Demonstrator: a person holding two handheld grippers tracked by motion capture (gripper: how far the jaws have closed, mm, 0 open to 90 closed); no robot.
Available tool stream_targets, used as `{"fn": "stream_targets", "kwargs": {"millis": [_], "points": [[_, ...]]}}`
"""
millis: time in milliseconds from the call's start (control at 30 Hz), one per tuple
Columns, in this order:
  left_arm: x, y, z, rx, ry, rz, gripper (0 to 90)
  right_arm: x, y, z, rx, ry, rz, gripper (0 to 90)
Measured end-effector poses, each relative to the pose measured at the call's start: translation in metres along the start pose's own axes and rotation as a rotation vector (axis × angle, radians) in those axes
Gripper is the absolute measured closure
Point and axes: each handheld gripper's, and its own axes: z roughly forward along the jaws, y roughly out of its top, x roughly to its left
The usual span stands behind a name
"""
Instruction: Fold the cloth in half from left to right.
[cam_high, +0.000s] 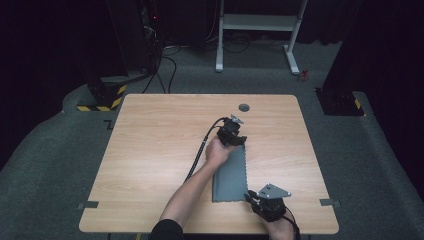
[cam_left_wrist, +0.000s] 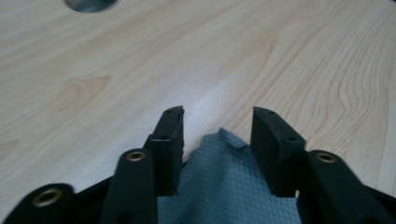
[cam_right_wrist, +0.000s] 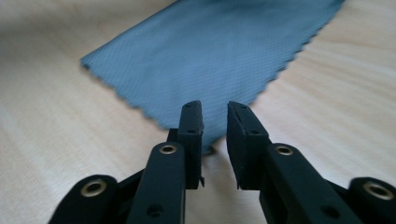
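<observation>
With both corners of the grey cloth (cam_high: 230, 175) apparently released flat on the bench (cam_high: 150, 150), left fingers (cam_left_wrist: 170, 135) stand wide around the far corner, right fingers (cam_right_wrist: 191, 126) narrow just beyond the near corner; next, I judge, lift both clear.

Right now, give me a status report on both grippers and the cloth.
Left gripper open, jaws astride far corner of grey textured cloth. Right gripper open at near corner. Cloth flat on wooden table; nothing in the way.
</observation>
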Motion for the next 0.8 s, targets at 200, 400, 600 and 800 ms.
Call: {"fn": "stream_targets", "kwargs": {"millis": [200, 400, 600, 800], "points": [[0.018, -0.020, -0.028, -0.015, 0.048, -0.025, 47.0, -0.016, 0.013, -0.003, -0.029, -0.004, 0.023, 71.1], [0.021, -0.046, -0.043, -0.010, 0.029, -0.027, 43.4, -0.038, 0.034, 0.030, 0.017, 0.039, 0.022, 66.4], [0.017, -0.060, -0.049, 0.006, 0.054, 0.013, 41.8, -0.031, 0.043, 0.053, 0.049, 0.051, -0.047, 65.0], [0.025, -0.070, -0.042, 0.032, 0.100, 0.041, 39.6, -0.033, 0.043, 0.059, 0.055, 0.080, -0.050, 67.9]]}}
